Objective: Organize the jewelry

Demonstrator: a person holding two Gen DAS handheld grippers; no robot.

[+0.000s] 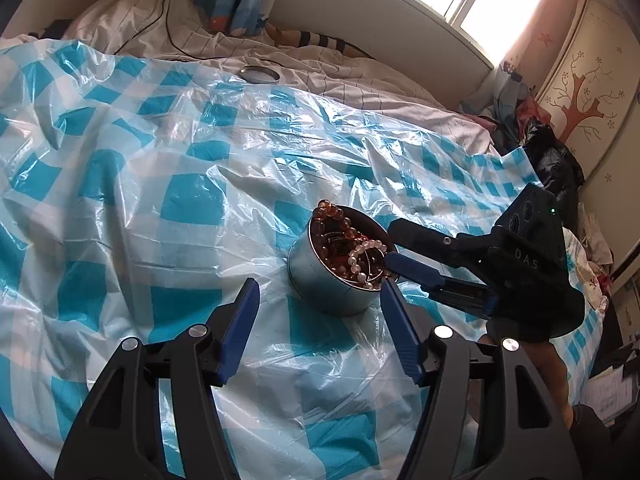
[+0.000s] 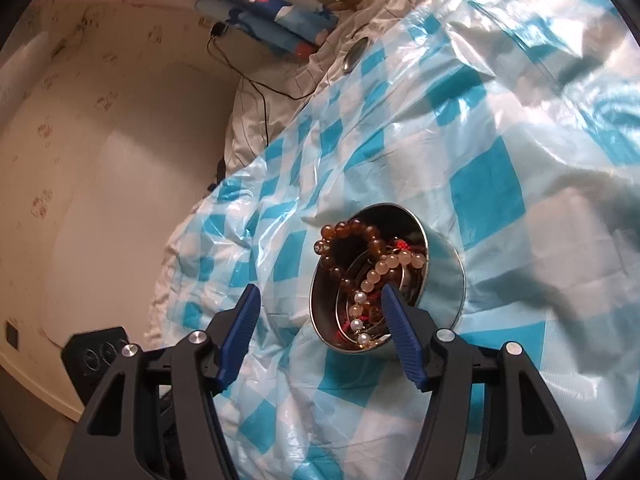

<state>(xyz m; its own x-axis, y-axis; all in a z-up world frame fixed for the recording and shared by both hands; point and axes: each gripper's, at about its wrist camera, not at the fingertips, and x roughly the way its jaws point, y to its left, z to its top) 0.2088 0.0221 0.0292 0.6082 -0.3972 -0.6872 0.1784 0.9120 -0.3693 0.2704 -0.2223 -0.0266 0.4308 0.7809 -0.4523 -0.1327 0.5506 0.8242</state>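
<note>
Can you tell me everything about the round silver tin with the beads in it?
The round silver metal tin is short, shiny and has no lid on. It sits tilted on the crinkly blue-and-white checked plastic sheet. Inside are brown bead bracelets, a pale pink bead bracelet, thin metal bangles and something red. Some brown beads hang over the rim. The right gripper's blue fingertip is at the rim; contact is unclear.

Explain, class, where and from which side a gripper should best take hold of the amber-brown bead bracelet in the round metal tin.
Probably grip the amber-brown bead bracelet at the loop that arches up over the rim of the round metal tin, coming from above. That arc stands clear of the pale bead bracelet and the tangle below, so open fingers can straddle it.
</note>
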